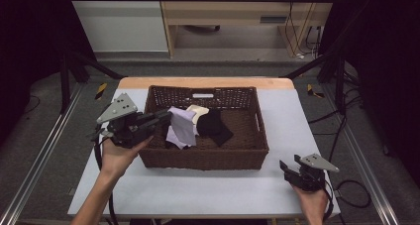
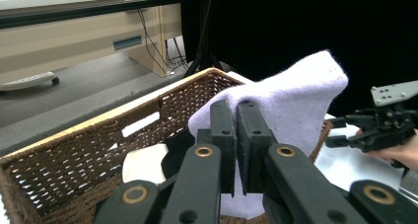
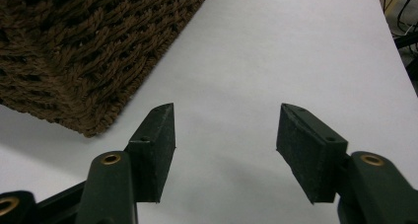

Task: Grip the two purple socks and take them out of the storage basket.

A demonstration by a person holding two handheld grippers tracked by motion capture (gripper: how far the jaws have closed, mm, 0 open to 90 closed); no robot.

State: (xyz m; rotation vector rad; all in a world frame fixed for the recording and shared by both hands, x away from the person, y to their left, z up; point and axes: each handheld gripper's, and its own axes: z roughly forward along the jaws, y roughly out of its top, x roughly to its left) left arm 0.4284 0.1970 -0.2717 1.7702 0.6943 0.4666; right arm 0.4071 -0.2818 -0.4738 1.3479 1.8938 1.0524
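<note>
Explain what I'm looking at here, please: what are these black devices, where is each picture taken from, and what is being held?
A person holds a hand-operated clamp in each hand; there is no robot arm. The high view looks down on a white table bearing a brown wicker basket. The left tongs reach over the basket's left side, shut on a lavender cloth. A black cloth and a cream cloth lie inside the basket. The left gripper view rides on those tongs, so you see its two black jaws pinching the lavender cloth. The right gripper view rides on the right tongs, which rest open over bare table beside the basket's corner, holding nothing.
</note>
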